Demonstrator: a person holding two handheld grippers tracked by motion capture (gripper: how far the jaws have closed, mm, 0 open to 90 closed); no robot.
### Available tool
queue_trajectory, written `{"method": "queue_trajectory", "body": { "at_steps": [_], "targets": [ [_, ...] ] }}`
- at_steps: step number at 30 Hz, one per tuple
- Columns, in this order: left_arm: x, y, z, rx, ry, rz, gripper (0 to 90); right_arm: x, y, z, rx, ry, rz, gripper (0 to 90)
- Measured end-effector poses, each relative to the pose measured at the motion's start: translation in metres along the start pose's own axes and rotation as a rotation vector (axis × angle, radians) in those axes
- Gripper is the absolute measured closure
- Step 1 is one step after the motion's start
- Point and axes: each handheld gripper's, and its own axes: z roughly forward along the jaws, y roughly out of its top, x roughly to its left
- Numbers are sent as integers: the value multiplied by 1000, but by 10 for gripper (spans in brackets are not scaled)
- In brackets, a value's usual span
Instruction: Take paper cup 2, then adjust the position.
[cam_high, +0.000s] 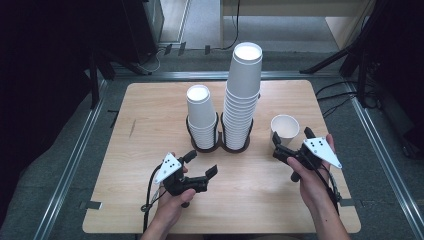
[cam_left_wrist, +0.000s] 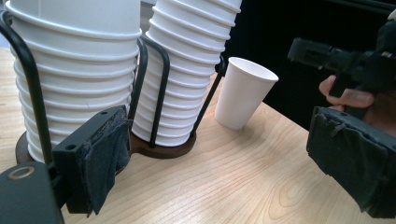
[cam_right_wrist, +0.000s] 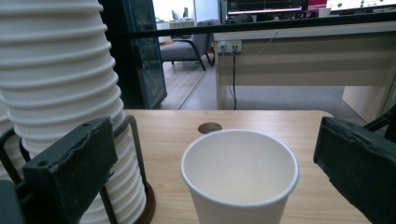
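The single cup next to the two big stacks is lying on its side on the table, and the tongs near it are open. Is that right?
Not quite. The single cup stands upright with its mouth facing up, as the high view shows. The rest holds: it sits on the table beside the two stacks, and the right tongs near it are open.

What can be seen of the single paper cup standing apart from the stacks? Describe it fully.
The single cup is plain white, apparently paper, with a rolled rim and walls tapering toward the base. It stands upright, mouth up and empty, on the wooden table, to the right of the taller stack and apart from its holder. The right claw sits just in front of it, jaws open to either side; nothing touches the cup but the table.
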Motion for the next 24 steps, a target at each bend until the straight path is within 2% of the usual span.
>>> {"method": "queue_trajectory", "body": {
  "at_steps": [9, 12, 14, 16, 19, 24],
  "targets": [
    [0, 7, 8, 0, 38, 1, 61, 16, 26, 3, -24, 35, 14, 0],
    [-1, 11, 13, -4, 63, -4, 61, 23, 35, 4, -32, 45, 13, 0],
    [-2, 13, 18, 2, 93, 6, 61, 26, 40, 4, -37, 50, 13, 0],
    [-3, 15, 23, 2, 104, 10, 61, 29, 46, 4, -40, 63, 20, 0],
    [-6, 19, 30, 1, 120, 42, 61, 33, 56, 3, -49, 81, 16, 0],
    [-8, 26, 39, -3, 142, 56, 62, 40, 76, 1, -77, 102, 28, 0]
  ]
}}
